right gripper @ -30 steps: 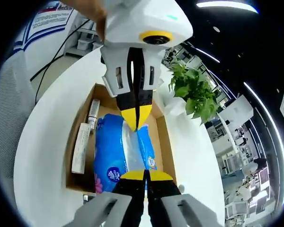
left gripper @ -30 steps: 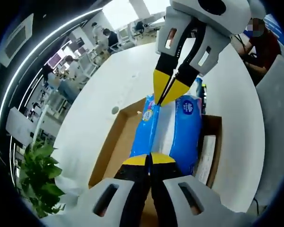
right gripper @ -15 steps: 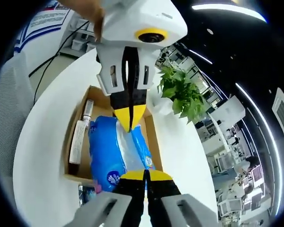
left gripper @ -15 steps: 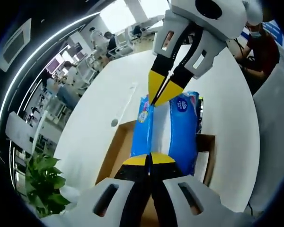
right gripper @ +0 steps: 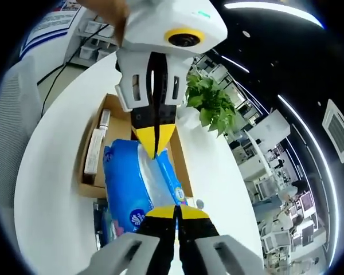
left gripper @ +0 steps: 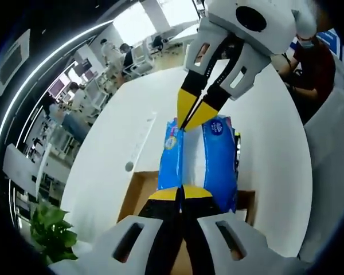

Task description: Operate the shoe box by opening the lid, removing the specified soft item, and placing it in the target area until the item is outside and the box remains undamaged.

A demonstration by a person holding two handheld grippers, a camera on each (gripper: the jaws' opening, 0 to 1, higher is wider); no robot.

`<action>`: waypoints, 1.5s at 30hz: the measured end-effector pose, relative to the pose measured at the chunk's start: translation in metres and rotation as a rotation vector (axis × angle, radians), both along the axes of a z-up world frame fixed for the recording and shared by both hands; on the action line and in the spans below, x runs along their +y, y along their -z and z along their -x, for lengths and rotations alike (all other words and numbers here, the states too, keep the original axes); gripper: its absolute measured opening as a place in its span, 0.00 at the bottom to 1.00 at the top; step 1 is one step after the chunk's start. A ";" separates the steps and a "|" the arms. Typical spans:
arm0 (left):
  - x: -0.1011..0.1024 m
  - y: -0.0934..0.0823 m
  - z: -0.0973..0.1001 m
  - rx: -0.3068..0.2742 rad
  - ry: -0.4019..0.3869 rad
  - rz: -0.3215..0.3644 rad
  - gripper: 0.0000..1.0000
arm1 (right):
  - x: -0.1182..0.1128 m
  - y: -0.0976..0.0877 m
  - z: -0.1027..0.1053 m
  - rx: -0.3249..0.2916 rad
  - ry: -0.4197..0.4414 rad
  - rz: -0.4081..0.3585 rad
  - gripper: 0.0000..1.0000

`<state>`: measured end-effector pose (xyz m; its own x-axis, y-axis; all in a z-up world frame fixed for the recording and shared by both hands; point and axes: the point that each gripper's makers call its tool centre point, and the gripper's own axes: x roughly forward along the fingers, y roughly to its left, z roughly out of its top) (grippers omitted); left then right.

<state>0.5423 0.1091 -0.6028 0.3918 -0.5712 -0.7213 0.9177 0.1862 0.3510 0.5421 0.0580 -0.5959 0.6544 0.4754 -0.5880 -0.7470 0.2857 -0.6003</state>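
Observation:
A soft blue-and-white tissue pack (left gripper: 220,163) hangs in the air, stretched between both grippers. My left gripper (left gripper: 182,193) is shut on its near end, and my right gripper (left gripper: 191,118) reaches in from above, shut on its far end. The open cardboard shoe box (left gripper: 136,192) lies below and behind the pack on the white round table (left gripper: 120,137). In the right gripper view my right gripper (right gripper: 176,212) is shut on the pack (right gripper: 126,184), my left gripper (right gripper: 155,139) pinches the opposite end, and the box (right gripper: 87,184) sits beyond, partly hidden by the pack.
A long white carton (right gripper: 95,153) lies inside the box along one wall. A green potted plant (right gripper: 210,103) stands past the box. A small dark packet (right gripper: 101,221) lies on the table beside the box. A person in red (left gripper: 311,55) sits at the table's far side.
Both grippers have carried the tissue pack up and out of the box; it now hangs mostly over the bare table beyond the box edge. Both stay shut on it.

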 end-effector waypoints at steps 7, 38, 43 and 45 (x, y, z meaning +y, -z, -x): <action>-0.029 0.005 0.004 0.009 0.034 0.002 0.00 | -0.029 0.006 0.003 0.000 0.043 0.004 0.00; -0.137 0.028 0.021 0.030 0.146 0.006 0.00 | -0.137 0.030 0.022 -0.017 0.219 0.008 0.00; -0.150 0.034 0.022 0.034 0.162 0.006 0.00 | -0.150 0.035 0.024 -0.017 0.240 0.008 0.00; -0.155 0.036 0.023 0.031 0.171 0.004 0.00 | -0.156 0.038 0.025 -0.015 0.250 0.007 0.00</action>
